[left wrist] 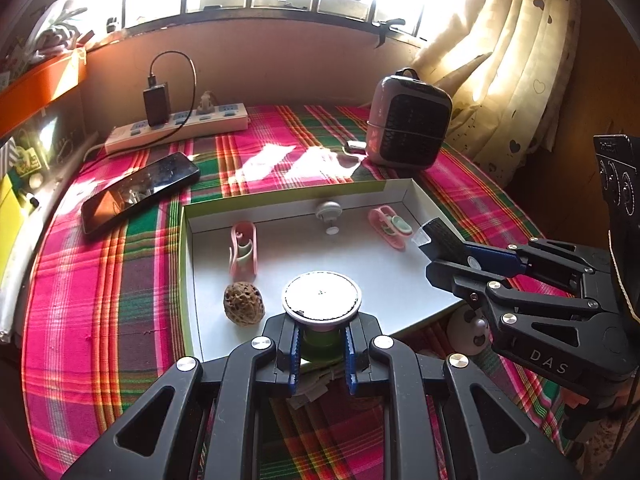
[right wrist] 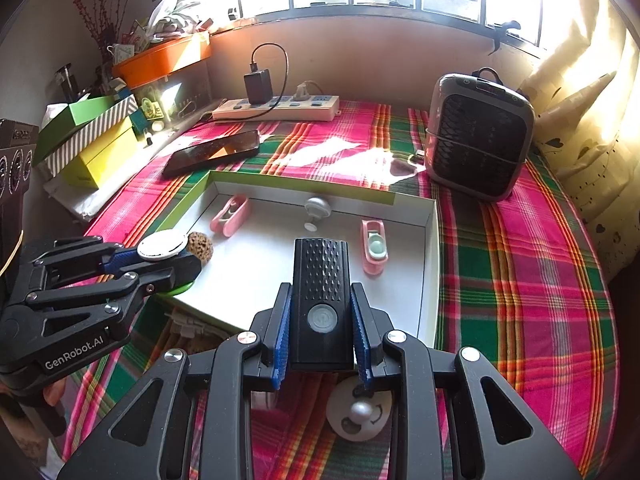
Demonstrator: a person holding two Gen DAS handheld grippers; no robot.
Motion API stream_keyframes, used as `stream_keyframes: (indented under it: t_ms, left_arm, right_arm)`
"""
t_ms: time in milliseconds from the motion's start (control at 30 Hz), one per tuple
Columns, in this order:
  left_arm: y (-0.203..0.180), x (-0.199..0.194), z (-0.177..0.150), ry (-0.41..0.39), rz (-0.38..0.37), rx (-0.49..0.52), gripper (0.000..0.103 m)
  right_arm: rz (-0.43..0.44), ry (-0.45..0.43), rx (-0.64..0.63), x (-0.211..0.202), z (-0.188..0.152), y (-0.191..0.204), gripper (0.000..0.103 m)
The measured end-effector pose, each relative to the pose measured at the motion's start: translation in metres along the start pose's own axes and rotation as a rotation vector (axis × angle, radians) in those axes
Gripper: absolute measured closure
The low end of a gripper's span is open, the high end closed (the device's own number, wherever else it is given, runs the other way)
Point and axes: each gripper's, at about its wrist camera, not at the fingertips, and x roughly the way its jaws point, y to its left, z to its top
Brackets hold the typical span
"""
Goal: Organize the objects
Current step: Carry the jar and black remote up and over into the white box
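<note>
My left gripper (left wrist: 321, 342) is shut on a small green pot with a round white lid (left wrist: 321, 298), held just above the near edge of a shallow white box (left wrist: 280, 199). In the right wrist view that pot's lid (right wrist: 162, 246) shows at the left, over the box's near left corner. My right gripper (right wrist: 320, 320) is shut on a black ribbed torch with a round button (right wrist: 320, 276), above the box's (right wrist: 430, 264) near side. In the box lie a walnut (left wrist: 244, 303), two pink clips (left wrist: 243, 248) (left wrist: 390, 226) and a white knob (left wrist: 329, 214).
A dark phone (right wrist: 212, 152), a white power strip with a black charger (right wrist: 276, 108) and a grey heater (right wrist: 480, 136) sit behind the box on the plaid cloth. A white round piece with a silver ball (right wrist: 358, 412) lies under my right gripper. Cardboard boxes (right wrist: 92, 136) are stacked at the left.
</note>
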Motion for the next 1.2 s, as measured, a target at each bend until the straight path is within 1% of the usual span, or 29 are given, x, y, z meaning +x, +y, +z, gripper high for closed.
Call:
stream_keyframes:
  t_ms: [100,400,533,667,933,1200]
  left_arm:
    - [0.003,0.006,0.005,-0.002,0.012,-0.003,0.088]
    - [0.01,0.026,0.023,0.01,0.007,-0.015,0.088]
    - [0.013,0.036,0.03,0.016,0.018,-0.017,0.088]
    - [0.016,0.049,0.036,0.036,0.024,-0.023,0.088]
    - [0.017,0.069,0.042,0.058,0.033,-0.007,0.088]
    - [0.017,0.08,0.043,0.069,0.045,-0.005,0.088]
  right_arm:
    - [-0.003,0.012,0.004,0.009,0.008,-0.002,0.075]
    - [-0.017,0.055,0.011,0.036,0.023,-0.006,0.075]
    - [-0.019,0.077,0.025,0.049,0.029,-0.01,0.075]
    - [-0.018,0.1,0.036,0.06,0.032,-0.013,0.075]
    - [-0.028,0.123,0.038,0.074,0.035,-0.016,0.075]
    - [-0.048,0.119,0.024,0.077,0.037,-0.013,0.075]
